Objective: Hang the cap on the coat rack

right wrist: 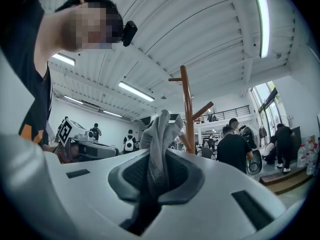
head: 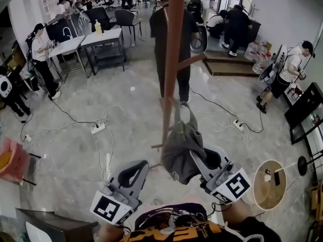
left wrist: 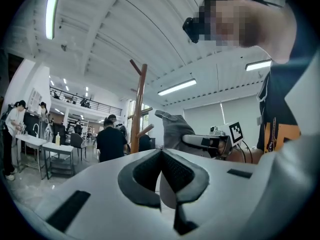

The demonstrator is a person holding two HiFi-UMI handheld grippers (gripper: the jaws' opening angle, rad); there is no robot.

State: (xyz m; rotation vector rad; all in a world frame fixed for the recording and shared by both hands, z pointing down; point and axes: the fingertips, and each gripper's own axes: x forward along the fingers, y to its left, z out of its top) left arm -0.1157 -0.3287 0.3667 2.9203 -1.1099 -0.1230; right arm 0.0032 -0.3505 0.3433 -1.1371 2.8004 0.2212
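The floor [head: 65,155] is grey marble, with white cables [head: 50,131] and a power strip [head: 98,128] on it. Tables [head: 101,37] and dark chairs [head: 125,18] stand at the back. Long lamps [right wrist: 262,24] shine on the ribbed ceiling [right wrist: 200,19].

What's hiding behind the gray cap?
The brown coat rack stands just behind the cap. The cap covers the pole's lowest part, so its foot cannot be seen. The right gripper, shut on the cap, is partly covered too.
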